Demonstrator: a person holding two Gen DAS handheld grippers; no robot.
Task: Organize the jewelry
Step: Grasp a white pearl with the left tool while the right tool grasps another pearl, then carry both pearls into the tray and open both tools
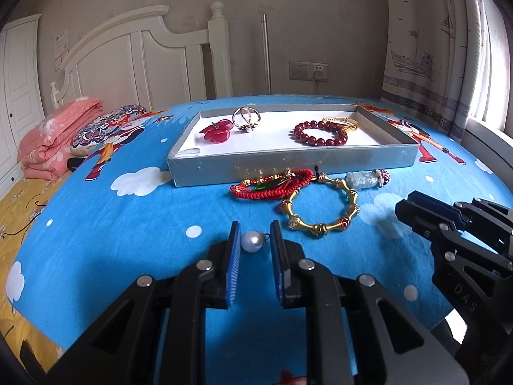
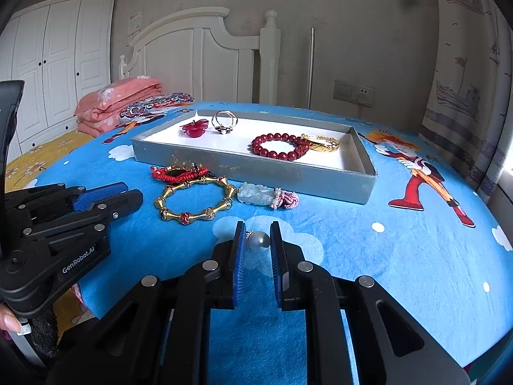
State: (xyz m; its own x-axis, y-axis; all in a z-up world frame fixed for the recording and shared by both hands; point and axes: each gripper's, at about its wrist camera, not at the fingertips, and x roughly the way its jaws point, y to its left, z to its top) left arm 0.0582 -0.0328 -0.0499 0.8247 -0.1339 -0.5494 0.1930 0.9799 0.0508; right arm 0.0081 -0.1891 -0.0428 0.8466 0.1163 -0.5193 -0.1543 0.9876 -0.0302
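A grey tray (image 1: 288, 163) (image 2: 256, 168) on the blue bedsheet holds a red flower piece (image 1: 217, 131), a ring (image 1: 246, 119), a red bead bracelet (image 1: 320, 133) (image 2: 278, 146) and a gold bangle (image 1: 341, 124). In front of it lie a red cord necklace (image 1: 272, 186), a gold bamboo bracelet (image 1: 320, 210) (image 2: 195, 200) and a jade pendant (image 1: 367, 179) (image 2: 256, 194). A pearl earring (image 1: 251, 241) sits between the pads of my left gripper (image 1: 255, 240). Another pearl earring (image 2: 259, 241) sits between the pads of my right gripper (image 2: 256, 240). Both jaws stand slightly apart around the pearls.
A folded pink quilt (image 1: 54, 141) and patterned pillow (image 1: 105, 125) lie at the left by the white headboard (image 1: 144, 64). Curtains (image 1: 433, 48) hang on the right. The right gripper's body (image 1: 455, 224) shows at the right in the left wrist view.
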